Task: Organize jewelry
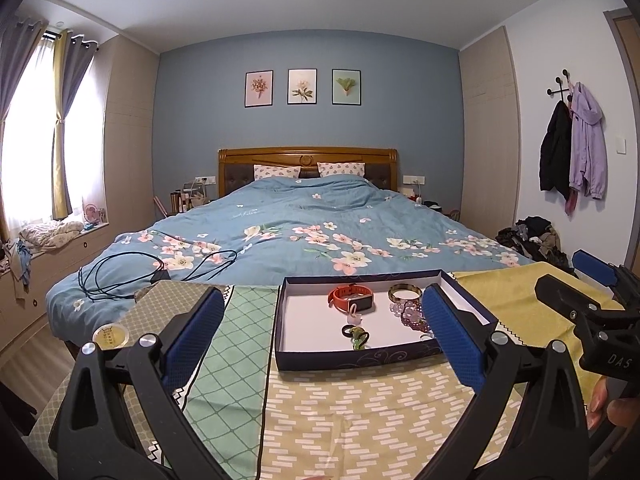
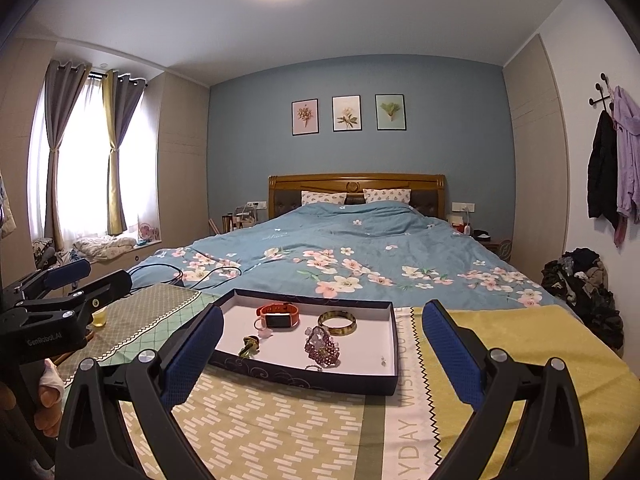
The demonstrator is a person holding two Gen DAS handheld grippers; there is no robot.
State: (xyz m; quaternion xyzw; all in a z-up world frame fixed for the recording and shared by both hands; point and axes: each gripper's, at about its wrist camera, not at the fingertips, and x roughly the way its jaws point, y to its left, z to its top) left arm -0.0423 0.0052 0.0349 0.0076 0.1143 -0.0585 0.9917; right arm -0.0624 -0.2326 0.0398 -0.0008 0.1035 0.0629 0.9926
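A dark blue shallow box point(image 1: 352, 358) point(image 2: 308, 378) with a white floor lies on a patterned cloth. Inside it are an orange smartwatch point(image 1: 352, 298) point(image 2: 279, 316), a gold bangle point(image 1: 405, 292) point(image 2: 337, 323), a purple beaded piece point(image 1: 414, 314) point(image 2: 322, 346), a small pink ring point(image 1: 354, 312) point(image 2: 262, 330) and a green and black ring point(image 1: 355, 334) point(image 2: 250, 346). My left gripper point(image 1: 324, 328) hangs open in front of the box with nothing between its fingers. My right gripper point(image 2: 324, 344) is open too, and it also shows at the right edge point(image 1: 588, 280) of the left wrist view.
The patterned cloth point(image 1: 360, 416) point(image 2: 520, 360) covers a table at the foot of a bed point(image 1: 304, 220) point(image 2: 360, 248). A small round yellow-lidded jar point(image 1: 111, 336) point(image 2: 99, 316) stands at the left. Black cables point(image 1: 132, 272) lie on the duvet. A clothes pile point(image 2: 580, 280) sits by the right wall.
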